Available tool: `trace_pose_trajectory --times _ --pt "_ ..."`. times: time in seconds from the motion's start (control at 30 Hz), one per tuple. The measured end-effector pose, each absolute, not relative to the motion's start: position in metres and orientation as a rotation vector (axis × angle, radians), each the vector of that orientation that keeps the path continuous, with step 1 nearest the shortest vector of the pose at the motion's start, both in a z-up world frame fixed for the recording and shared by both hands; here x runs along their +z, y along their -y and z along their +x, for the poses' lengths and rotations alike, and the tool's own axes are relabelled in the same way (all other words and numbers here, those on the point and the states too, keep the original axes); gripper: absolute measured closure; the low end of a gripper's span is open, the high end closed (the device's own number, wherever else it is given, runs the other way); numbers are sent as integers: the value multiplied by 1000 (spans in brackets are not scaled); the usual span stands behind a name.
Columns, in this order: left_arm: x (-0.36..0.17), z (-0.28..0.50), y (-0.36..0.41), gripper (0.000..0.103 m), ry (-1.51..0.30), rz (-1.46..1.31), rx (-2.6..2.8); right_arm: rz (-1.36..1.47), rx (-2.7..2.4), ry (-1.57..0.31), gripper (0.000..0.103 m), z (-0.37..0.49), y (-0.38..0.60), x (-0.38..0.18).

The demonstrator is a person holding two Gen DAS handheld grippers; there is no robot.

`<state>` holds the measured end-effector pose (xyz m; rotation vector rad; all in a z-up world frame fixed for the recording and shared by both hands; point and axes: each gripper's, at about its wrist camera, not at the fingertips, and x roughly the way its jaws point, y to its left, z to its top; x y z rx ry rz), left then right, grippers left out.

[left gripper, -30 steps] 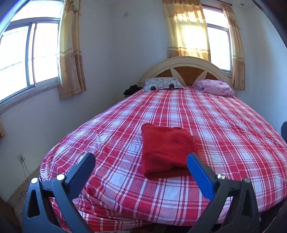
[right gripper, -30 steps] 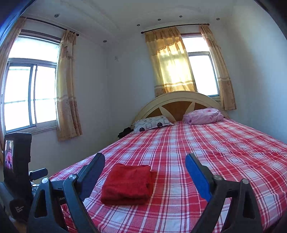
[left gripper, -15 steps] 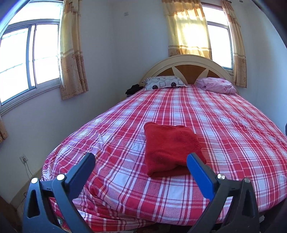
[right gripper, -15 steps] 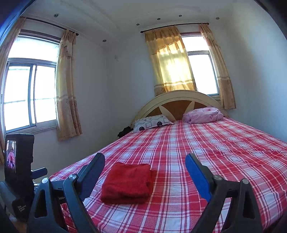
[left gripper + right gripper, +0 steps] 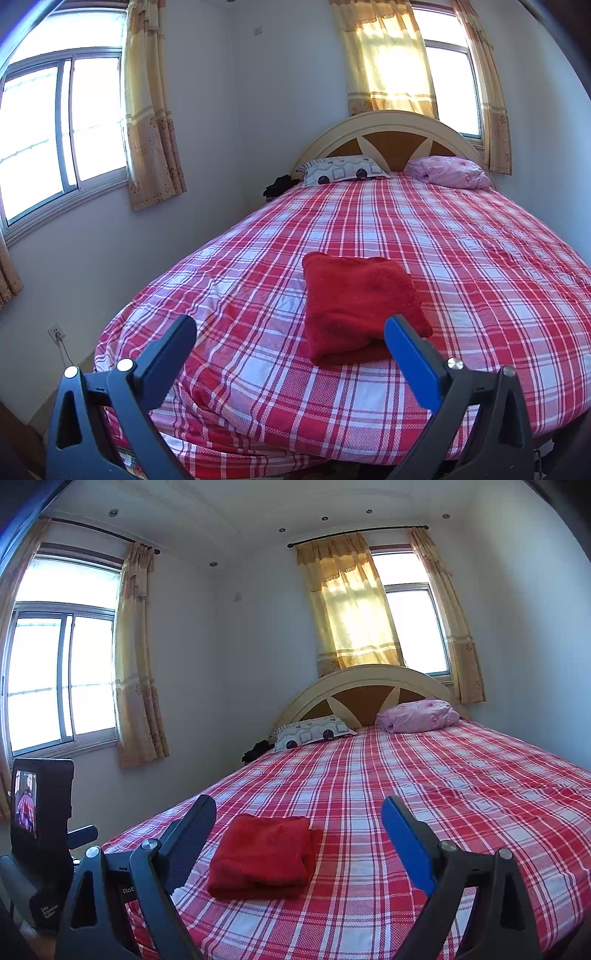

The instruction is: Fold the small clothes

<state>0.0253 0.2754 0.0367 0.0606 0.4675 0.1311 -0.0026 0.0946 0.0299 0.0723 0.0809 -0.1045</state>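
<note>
A red garment [image 5: 360,306] lies folded into a thick rectangle on the red plaid bed [image 5: 461,258], near the foot edge. My left gripper [image 5: 291,332] is open and held back from the bed, with the garment just beyond its right finger. In the right wrist view the same folded garment [image 5: 264,854] sits between and beyond the fingers of my right gripper [image 5: 299,812], which is also open and empty. Neither gripper touches the cloth.
A patterned pillow [image 5: 341,172] and a pink pillow [image 5: 448,171] rest against the headboard [image 5: 388,129]. Windows with yellow curtains line the left and back walls. The left gripper's camera unit [image 5: 40,830] shows at the left of the right wrist view. A wall socket [image 5: 57,334] sits low left.
The left wrist view has shifted: the garment now sits higher and further right in it, over the right finger. The right gripper barely moved. Both stay open.
</note>
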Motion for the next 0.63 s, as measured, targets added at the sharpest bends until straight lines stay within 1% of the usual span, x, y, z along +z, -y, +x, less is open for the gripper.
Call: trace_pose_trajectory --times 0.2,0.4,0.63 --pt "37 24 -269 0 -427 127 169 63 -109 -75 11 -4 -97 30" --pt "36 27 -276 0 -463 42 50 66 -112 -88 11 -2 -96 28" --pt "37 28 -274 0 -461 67 76 87 -119 -102 11 1 -91 25"
